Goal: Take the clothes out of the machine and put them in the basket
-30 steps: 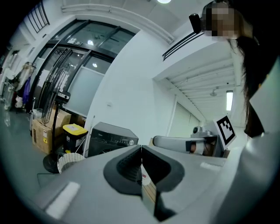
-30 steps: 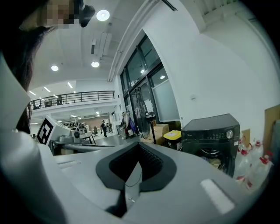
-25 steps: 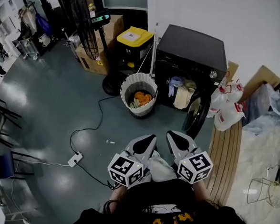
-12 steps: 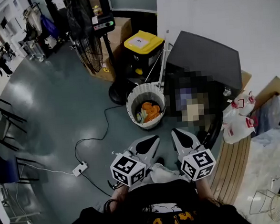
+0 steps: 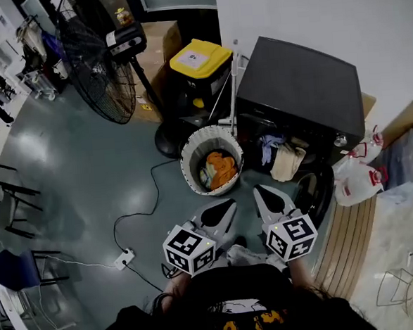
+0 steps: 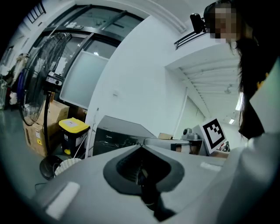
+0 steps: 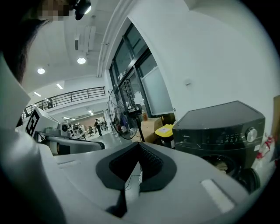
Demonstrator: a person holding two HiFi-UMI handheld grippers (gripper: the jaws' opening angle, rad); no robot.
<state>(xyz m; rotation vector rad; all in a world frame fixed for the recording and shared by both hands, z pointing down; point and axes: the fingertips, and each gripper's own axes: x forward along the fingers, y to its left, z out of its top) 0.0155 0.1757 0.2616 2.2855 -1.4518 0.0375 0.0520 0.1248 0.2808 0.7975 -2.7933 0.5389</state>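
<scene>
- Firstly, the white basket [image 5: 212,169] stands upright just left of the machine [image 5: 296,91]; only the head view shows the orange clothes [image 5: 223,170] inside.
- The left claw [image 5: 227,207] is closed, empty, aimed toward the basket.
- The right claw [image 5: 265,195] is closed, empty.
- A beige cloth [image 5: 287,162] hangs lengthwise down from the machine's opening; the right gripper view shows its knob [image 7: 250,134].

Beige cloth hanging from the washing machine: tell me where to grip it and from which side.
Grip the beige cloth at its drooping lower end, which spills over the lip of the drum opening. Come in from the front, past the open door, because the washing machine body closes every other side.
</scene>
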